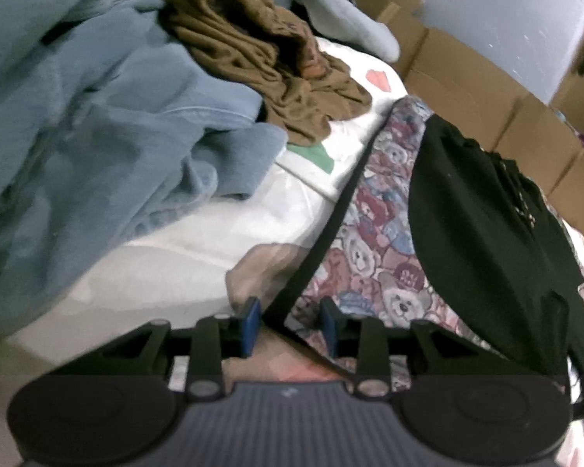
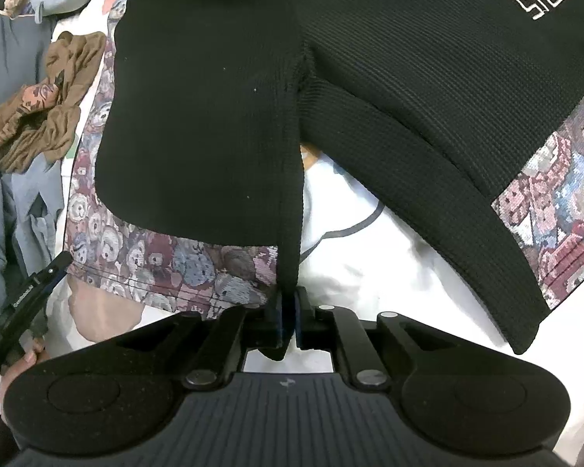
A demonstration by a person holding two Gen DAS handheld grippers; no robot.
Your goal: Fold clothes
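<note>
A pair of shorts [image 2: 198, 116], black ribbed cloth with teddy-bear print panels [image 2: 167, 260], lies spread on the white bedding [image 2: 370, 257]. My right gripper [image 2: 290, 319] is shut on the black centre seam at the crotch. In the left wrist view the same shorts [image 1: 467, 202] stretch away to the right. My left gripper [image 1: 290, 325] stands open, and the black-trimmed edge of the bear-print leg [image 1: 373, 233] runs between its blue pads [image 1: 251, 323]. The left gripper [image 2: 27, 303] also shows at the far left of the right wrist view, held by a hand [image 2: 19, 362].
A blue sweatshirt [image 1: 97, 136] is heaped on the left of the bed, with a crumpled brown garment [image 1: 253, 50] behind it. A pale blue stuffed toy [image 1: 342, 19] lies farther back. Cardboard boxes [image 1: 467, 89] line the bed's far side. White bedding [image 1: 198, 241] shows between.
</note>
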